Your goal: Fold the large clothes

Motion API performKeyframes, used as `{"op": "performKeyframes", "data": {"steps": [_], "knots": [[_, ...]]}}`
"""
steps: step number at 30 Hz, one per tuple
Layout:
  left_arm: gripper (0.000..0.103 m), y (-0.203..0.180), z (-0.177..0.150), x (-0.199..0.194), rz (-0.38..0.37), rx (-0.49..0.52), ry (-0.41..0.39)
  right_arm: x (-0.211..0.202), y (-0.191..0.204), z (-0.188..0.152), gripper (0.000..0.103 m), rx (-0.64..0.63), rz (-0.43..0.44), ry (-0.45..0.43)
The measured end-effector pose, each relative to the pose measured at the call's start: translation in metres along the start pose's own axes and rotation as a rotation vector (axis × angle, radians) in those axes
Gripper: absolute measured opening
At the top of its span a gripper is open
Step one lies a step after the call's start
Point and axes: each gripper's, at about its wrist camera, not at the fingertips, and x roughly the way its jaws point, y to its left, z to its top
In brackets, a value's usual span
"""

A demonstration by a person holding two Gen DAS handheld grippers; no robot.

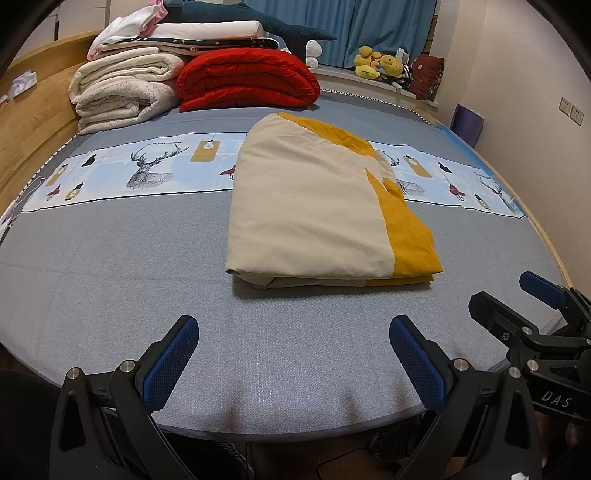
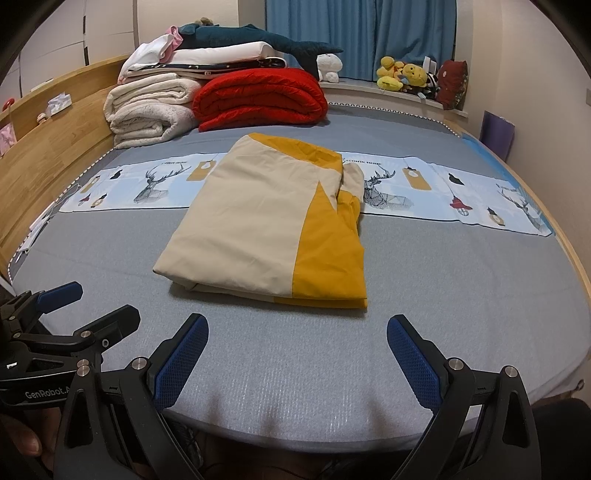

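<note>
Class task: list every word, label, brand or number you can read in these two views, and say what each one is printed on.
"DAS" in white, on the black body of the right claw.
"GenRobot.A", cut off by a bracket, on the black body of the left claw.
Small dark lettering above the deer on the pale blue printed band of the bedsheet: too blurred to read.

- A home bedroom: a wide bed (image 1: pixel 110 288) with a grey sheet and a wooden headboard (image 1: pixel 33 125) fills both views.
- Folded bedding, a rolled cream blanket (image 1: pixel 122 88) and a red quilted duvet (image 1: pixel 247 77), is stacked at its far end.
- Blue curtains (image 1: pixel 369 26) hang over a window ledge lined with yellow plush toys (image 1: pixel 376 62).
</note>
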Motion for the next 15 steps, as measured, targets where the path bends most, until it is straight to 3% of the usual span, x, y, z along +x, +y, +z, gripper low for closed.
{"op": "performKeyframes", "data": {"steps": [15], "knots": [[0.102,-0.0021,0.0004,0.0029,-0.005,-0.011,0.012,-0.0002,0.0007,0.0004,0.097,0.002,-0.002,-0.001]]}}
